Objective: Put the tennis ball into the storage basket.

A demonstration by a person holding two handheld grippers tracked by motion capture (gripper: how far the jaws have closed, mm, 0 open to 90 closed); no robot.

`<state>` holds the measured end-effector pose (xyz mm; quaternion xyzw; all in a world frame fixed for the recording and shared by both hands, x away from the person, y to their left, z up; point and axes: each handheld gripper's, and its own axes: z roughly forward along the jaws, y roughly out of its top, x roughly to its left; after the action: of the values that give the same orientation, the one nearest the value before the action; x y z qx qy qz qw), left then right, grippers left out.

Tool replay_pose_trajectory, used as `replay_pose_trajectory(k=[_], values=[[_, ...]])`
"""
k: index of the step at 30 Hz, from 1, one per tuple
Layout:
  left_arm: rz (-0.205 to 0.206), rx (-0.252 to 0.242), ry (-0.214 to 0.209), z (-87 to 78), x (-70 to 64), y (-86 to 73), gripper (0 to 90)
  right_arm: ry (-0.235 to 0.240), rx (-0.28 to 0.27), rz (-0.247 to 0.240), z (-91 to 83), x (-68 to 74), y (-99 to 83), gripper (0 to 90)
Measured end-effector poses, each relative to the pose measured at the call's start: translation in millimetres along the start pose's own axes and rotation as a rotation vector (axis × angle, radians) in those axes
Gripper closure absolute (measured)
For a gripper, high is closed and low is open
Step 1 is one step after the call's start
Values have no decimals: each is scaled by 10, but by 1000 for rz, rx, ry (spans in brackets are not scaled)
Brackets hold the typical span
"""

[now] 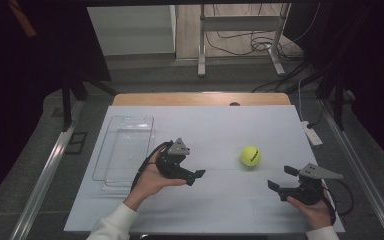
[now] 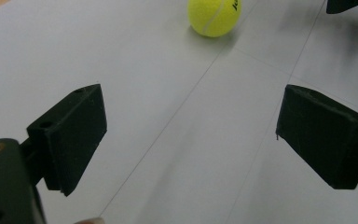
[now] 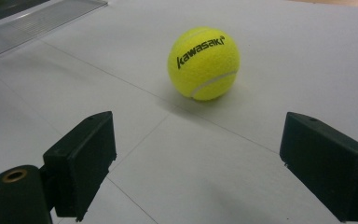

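Resting round tennis ball point(image 1: 250, 156), "kawasaki" lettering toward right hand-held gripper point(image 1: 282, 178)

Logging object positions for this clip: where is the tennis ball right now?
In the high view the tennis ball sits on the white table, right of centre, between the left gripper and the right gripper.

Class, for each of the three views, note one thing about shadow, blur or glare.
High view: dark surroundings, brightly lit white table. Left gripper view: the tennis ball is soft and cut by the top edge, and casts a faint shadow. Right gripper view: ball lettering is readable, while the near claw looks slightly blurred.
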<state>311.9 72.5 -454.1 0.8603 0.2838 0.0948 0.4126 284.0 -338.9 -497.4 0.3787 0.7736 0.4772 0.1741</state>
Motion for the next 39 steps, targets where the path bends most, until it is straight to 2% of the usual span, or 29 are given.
replay_pose_trajectory(k=[10,39], values=[[0,3,-22,107,0,95,92,-1,3,0,1,-2,-6,108],[-4,29,-45,359,23,306,92,-1,9,0,11,5,-12,108]])
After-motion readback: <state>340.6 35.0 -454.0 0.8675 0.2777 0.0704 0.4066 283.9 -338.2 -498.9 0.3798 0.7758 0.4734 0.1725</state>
